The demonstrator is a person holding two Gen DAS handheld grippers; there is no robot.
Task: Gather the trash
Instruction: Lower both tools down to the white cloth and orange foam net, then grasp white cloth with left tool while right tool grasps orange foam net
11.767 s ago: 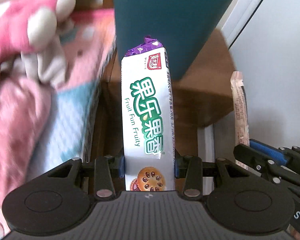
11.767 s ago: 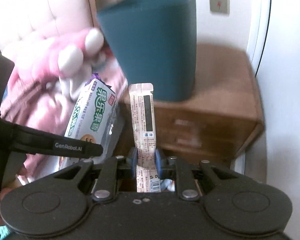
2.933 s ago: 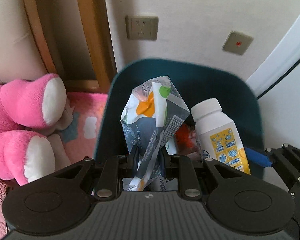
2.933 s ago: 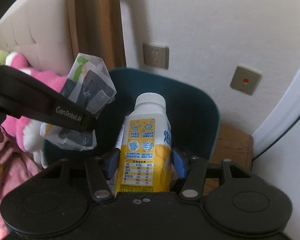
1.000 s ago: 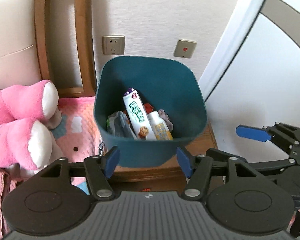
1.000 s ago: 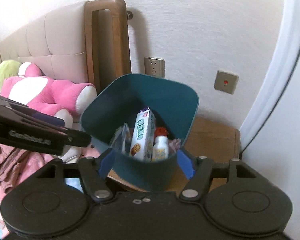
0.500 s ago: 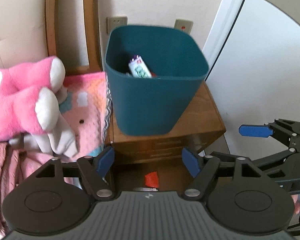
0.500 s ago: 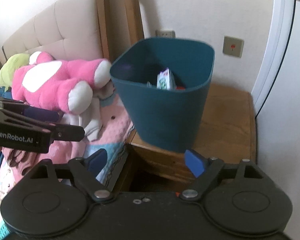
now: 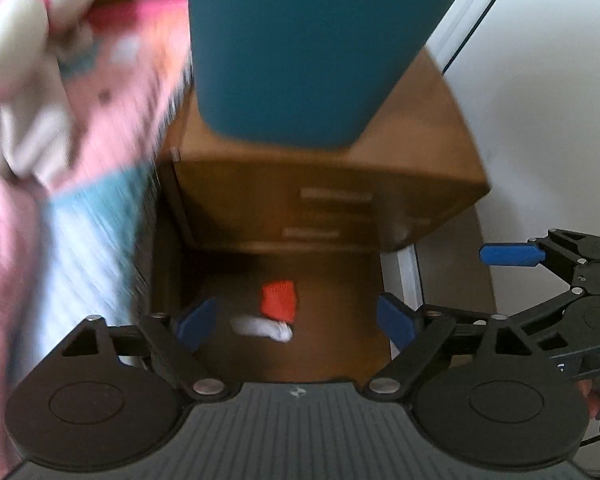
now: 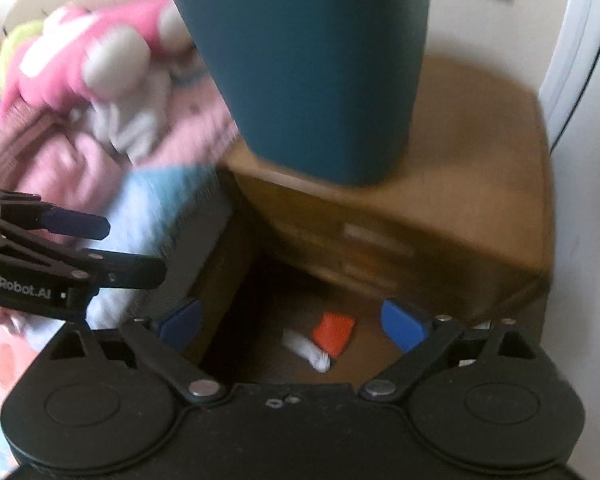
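Far left of both views: one pink plush toy [image 10: 84, 52] blurred on pink and pale-blue bedding [image 9: 88, 216]. Upper centre: one dark teal bin [image 9: 300, 48] standing on the wooden bedside table [image 10: 472, 168], seen from below its rim, contents hidden from here. Lower centre, on the brown floor [image 9: 340, 280] in front of the table's two drawers: two bits of trash lying touching, one red scrap [image 9: 279, 300] and one white crumpled piece [image 9: 262, 327].

Left claw [image 9: 296, 318] released and empty, jaws opening, framing both scraps in the gap without pressing on either. Right claw [image 10: 292, 322] likewise released and empty, jaws opening, the same red scrap [image 10: 334, 334] and white piece [image 10: 308, 350] showing between its blue pads. Right claw's side profile also at the right edge of the left view, left claw's at the left edge of the right view.

Progress, judged from here: these two floor pieces not yet picked up, likely one for each claw; no other loose trash visible, though blur and the narrow floor strip leave that uncertain. Count: one bin, one table, two claws, two scraps.
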